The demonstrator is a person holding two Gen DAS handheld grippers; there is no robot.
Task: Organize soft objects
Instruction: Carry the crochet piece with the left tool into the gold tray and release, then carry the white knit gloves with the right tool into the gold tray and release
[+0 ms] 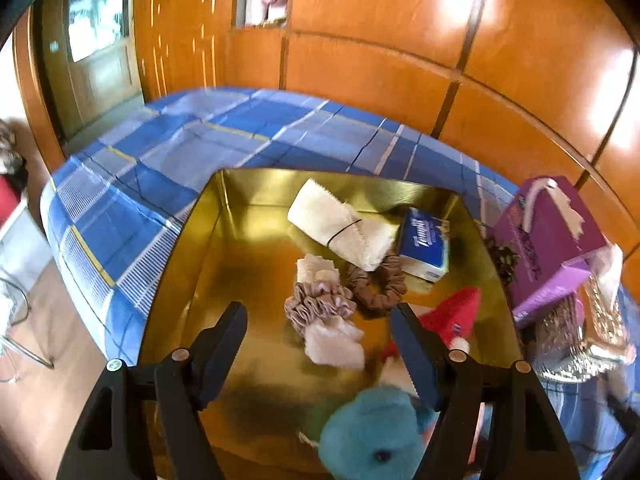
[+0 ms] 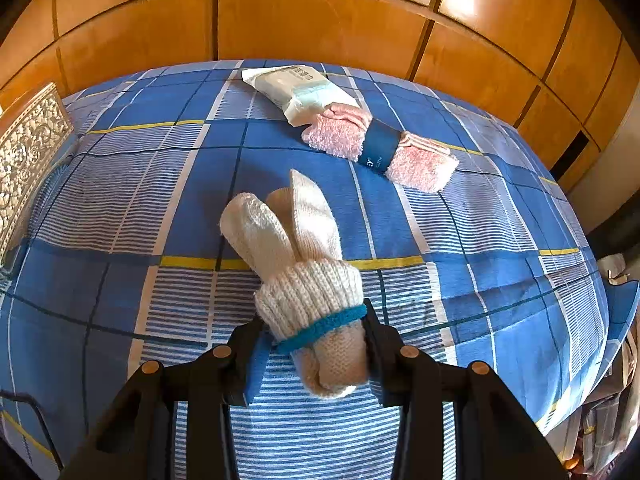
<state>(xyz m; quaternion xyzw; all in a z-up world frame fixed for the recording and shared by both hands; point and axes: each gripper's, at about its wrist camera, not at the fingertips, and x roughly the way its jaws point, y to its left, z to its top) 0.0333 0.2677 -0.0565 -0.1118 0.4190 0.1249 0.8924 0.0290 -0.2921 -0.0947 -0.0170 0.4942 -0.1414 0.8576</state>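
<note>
Wood panels backed a bed under blue checked cloth. In the left view's centre, a gold box held scrunchies; the left tool gaped above a teal plush. Only the right view showed the right tool clamping rolled white socks, lower centre; they might slip out.

In the left wrist view, a tin sits on the bed, straight ahead of the left gripper. Inside it, two scrunchies lie just past the fingertips, a rolled cloth beyond them, a tissue pack to its right. A plush toy lies below the jaws. A box stands right of the tin.

In the right wrist view, rolled socks sit between the right gripper jaws; a towel bundle lies ahead, a packet behind it.
</note>
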